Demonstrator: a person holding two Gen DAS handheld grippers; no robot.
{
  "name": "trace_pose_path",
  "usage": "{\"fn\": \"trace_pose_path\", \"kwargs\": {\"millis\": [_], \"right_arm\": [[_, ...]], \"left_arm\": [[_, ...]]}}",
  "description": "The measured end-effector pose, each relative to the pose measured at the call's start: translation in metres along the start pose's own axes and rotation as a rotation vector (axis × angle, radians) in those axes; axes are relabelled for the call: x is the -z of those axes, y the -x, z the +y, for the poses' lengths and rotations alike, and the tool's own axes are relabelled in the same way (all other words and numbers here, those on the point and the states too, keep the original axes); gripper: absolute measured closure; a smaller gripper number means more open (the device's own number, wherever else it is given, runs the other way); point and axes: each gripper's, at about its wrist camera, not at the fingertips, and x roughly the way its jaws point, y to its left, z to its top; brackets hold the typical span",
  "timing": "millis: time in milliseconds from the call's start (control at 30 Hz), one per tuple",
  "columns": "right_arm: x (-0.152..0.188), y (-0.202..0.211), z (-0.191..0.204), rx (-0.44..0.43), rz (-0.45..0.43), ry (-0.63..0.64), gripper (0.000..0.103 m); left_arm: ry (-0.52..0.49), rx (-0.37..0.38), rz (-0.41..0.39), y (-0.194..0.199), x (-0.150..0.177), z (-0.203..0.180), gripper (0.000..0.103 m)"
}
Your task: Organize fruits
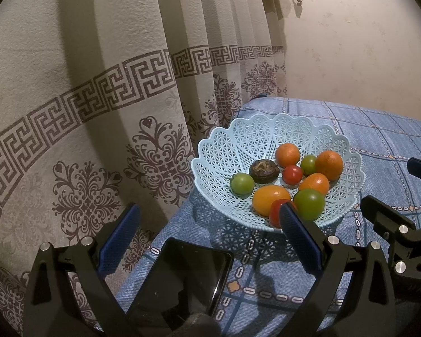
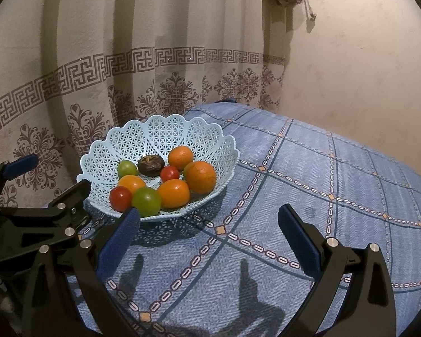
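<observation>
Patterned cream curtain [image 2: 70, 84] behind a desk under blue checked cloth [image 2: 308, 174]. Pale blue lattice plastic basket [image 2: 154, 129] sits left, holding small round fruits [image 2: 200, 177]: smooth, light, apt to roll; we'd grip across middles. Left gripper [image 1: 210, 224], right gripper [image 2: 209, 226]: fingers wide, empty.

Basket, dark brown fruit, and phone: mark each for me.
Basket [image 2: 165, 129]: right wrist view, bare lattice of the back wall.
Dark brown fruit [image 2: 151, 164]: right wrist view, middle of its wrinkled top.
Phone [image 1: 182, 275]: left wrist view, centre of the black screen.
</observation>
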Motion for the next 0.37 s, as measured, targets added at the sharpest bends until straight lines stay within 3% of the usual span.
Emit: {"fn": "trace_pose_path", "kwargs": {"millis": [367], "right_arm": [[-0.0013,-0.0057,-0.0061,0.019,0.041,-0.035,0.005]], "left_arm": [[-0.001,0.002,0.000,-0.0004,-0.0004,-0.0014,0.003]]}}
